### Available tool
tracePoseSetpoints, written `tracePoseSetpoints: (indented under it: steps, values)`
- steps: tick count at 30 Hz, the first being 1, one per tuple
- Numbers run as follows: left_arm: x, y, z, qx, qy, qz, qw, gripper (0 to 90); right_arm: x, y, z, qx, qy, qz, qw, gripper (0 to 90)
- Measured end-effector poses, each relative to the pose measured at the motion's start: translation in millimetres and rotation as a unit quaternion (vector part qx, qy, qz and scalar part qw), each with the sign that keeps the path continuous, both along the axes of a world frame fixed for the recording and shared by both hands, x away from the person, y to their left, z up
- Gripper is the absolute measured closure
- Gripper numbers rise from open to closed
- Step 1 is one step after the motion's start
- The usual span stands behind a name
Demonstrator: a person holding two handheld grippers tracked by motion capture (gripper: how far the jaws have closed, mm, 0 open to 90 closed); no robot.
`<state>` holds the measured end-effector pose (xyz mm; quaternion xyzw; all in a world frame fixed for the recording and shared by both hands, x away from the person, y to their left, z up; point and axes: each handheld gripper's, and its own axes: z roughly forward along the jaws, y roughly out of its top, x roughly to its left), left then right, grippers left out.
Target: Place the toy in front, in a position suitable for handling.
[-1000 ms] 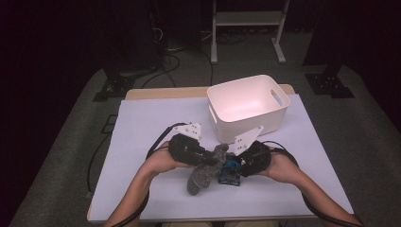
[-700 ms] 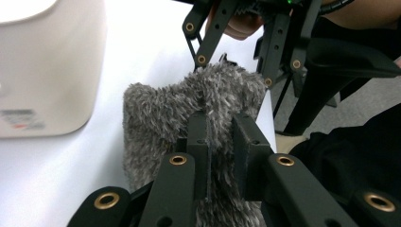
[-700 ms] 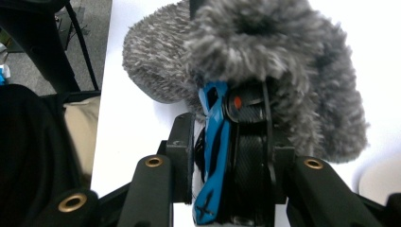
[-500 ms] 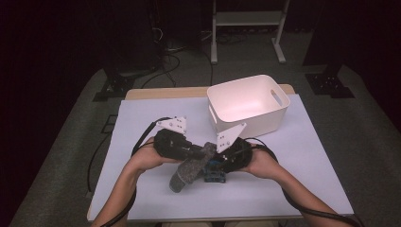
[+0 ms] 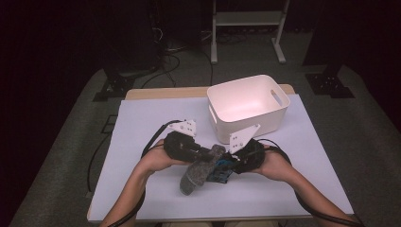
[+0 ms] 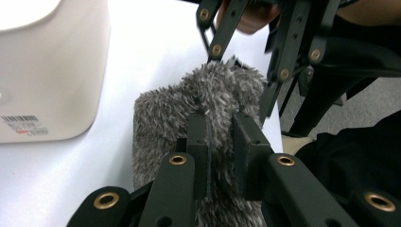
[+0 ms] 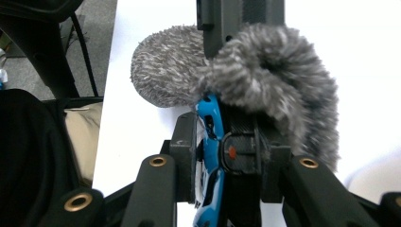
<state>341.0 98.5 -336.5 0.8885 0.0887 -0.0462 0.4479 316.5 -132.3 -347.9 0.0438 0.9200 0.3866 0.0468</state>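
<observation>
You are holding both grippers close together over the near middle of the white table cover [image 5: 142, 123], their tips meeting at a fuzzy grey sock [image 5: 198, 171]. Your left gripper [image 5: 204, 156] is clamping that sock: in the left gripper view its jaws are pressing tight into the grey pile [image 6: 208, 109], with only a thin fold of fabric between the pads. Your right gripper [image 5: 226, 165] is gripping a blue patterned sock [image 7: 210, 156] together with something black (what it is I cannot make out), and its jaws have just been opening slightly with those things still pinched between them. The grey sock is hanging down from the grippers toward your side of the table, its rounded end lying on the cover just left of the blue one. The white plastic bin [image 5: 248, 106] is standing at the far right of the cover, just beyond your right gripper, and in the left gripper view its wall [image 6: 52, 75] is showing a barcode label.
</observation>
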Motion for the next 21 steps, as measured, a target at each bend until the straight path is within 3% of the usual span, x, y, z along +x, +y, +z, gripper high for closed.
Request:
tracePoseSetpoints:
  steps: [13,21]
  values:
    - [-0.3,-19.4,-10.5,-0.002,0.008,-0.01,0.9999,78.7,-5.0,-20.8,-3.5,0.004,-0.005,-0.015,0.9999,64.9]
    - [0.0,-28.4,-18.4,0.014,0.007,-0.015,0.9998,78.5,-8.5,-31.5,-6.3,0.007,-0.009,-0.023,0.9997,64.8]
